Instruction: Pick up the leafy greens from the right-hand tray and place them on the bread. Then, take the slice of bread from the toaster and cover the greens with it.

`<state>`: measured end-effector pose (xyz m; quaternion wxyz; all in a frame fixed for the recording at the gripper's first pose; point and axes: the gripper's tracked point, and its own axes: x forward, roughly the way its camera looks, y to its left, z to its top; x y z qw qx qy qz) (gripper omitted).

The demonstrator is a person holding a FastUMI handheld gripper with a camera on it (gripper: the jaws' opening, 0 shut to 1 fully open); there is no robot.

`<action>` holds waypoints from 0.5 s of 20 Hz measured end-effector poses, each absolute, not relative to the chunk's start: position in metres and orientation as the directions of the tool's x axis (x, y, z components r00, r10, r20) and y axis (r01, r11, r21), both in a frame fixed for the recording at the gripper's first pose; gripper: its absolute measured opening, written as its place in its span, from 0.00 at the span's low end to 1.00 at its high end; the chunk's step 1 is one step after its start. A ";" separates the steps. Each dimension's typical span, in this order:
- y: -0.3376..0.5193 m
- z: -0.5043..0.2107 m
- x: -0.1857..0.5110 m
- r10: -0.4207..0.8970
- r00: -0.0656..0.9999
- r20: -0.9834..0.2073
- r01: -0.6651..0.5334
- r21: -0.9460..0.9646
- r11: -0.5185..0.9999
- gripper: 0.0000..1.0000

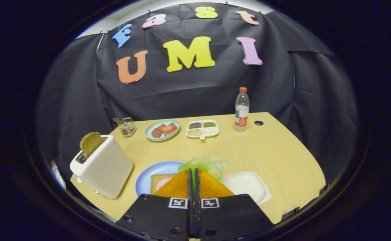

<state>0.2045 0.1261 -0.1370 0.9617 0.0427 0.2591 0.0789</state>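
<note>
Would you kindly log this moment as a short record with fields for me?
claw: claw shut on leafy greens, held up just ahead of the fingertips
blue plate: blue plate holds a bread slice with a pink slice on it
white tray: white tray, right of the plate, bare
toaster: toaster, brown bread slice sticking out
table back: meat plate, divided dish, bottle

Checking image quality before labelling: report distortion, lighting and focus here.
Gripper view: fisheye bends the table edge into a curve; lighting even, with soft shadow beside the toaster; the far bottle is reasonably sharp; the gripper, jaws closed on the greens, looms large and hides part of the blue plate.
</note>
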 end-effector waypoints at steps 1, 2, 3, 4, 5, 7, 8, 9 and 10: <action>0.141 -0.139 0.205 0.196 0.848 -0.493 -0.154 0.124 0.980 0.00; 0.156 -0.145 0.207 0.214 0.839 -0.500 -0.172 0.128 0.977 0.00; 0.169 -0.150 0.208 0.232 0.832 -0.504 -0.186 0.139 0.973 0.00; 0.183 -0.154 0.211 0.256 0.828 -0.499 -0.206 0.155 0.966 0.00; 0.193 -0.159 0.214 0.267 0.827 -0.495 -0.213 0.164 0.963 0.00; 0.202 -0.179 0.224 0.258 0.825 -0.503 -0.201 0.166 0.965 0.00; 0.208 -0.196 0.227 0.256 0.809 -0.529 -0.202 0.158 0.967 0.00; 0.210 -0.211 0.228 0.252 0.792 -0.556 -0.201 0.152 0.968 0.00; 0.210 -0.222 0.228 0.244 0.783 -0.572 -0.198 0.142 0.970 0.00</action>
